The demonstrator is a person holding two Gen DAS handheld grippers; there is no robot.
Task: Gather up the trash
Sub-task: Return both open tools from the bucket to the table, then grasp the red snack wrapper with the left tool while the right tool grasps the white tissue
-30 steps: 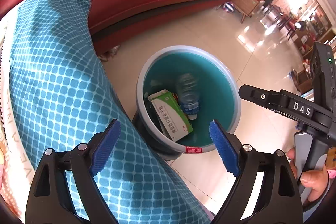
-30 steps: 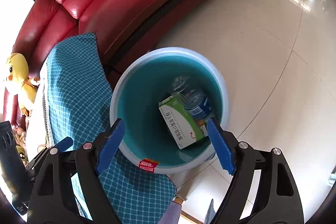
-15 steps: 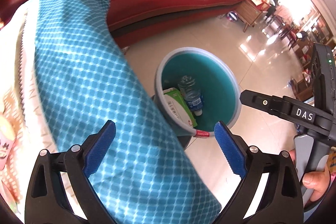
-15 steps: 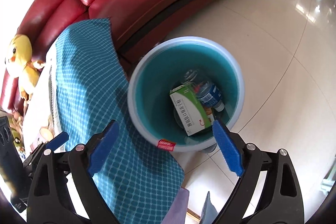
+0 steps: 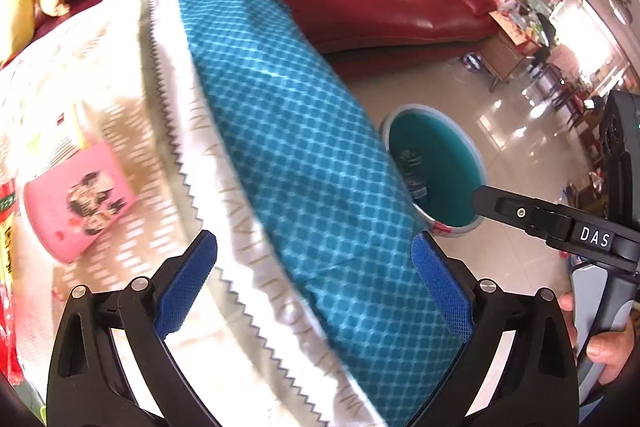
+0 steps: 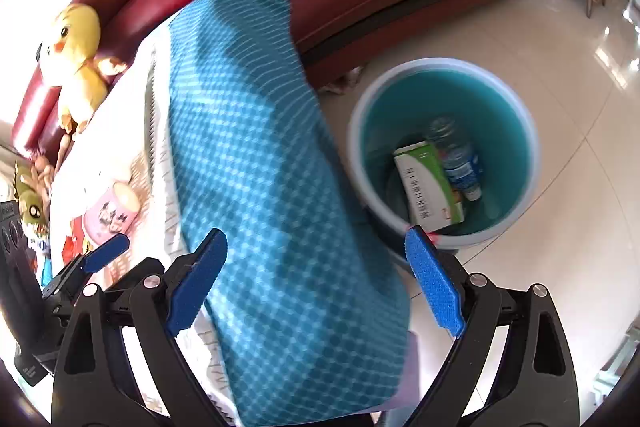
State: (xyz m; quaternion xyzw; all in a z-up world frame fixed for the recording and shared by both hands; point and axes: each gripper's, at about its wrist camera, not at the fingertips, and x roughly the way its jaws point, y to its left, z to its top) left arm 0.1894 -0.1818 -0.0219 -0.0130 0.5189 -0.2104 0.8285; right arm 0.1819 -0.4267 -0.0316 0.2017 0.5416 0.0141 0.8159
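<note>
The left gripper [image 5: 314,285] stands wide open with nothing between its blue pads, its jaws having just been opening; below it lies the table's cloth [image 5: 288,155], blue checks to the right and a white printed panel to the left; the next piece of trash looks to be the pink cup [image 5: 78,201], which lies on its side on the white panel, up and to the left of the left jaw, its long axis running diagonally with the mouth toward the lower left; a red packet [image 5: 6,223] shows at the far left edge, too cut off to identify. The right gripper [image 6: 316,281] is also wide and empty, and over the blue drape; from its view the cup [image 6: 114,213] sits far to the left, beyond the left gripper's finger, so the left hand is judged the nearer; the bin [image 6: 442,151] stands on the floor to the right of the table, already holding a box [image 6: 430,185] and a bottle [image 6: 456,157].
</note>
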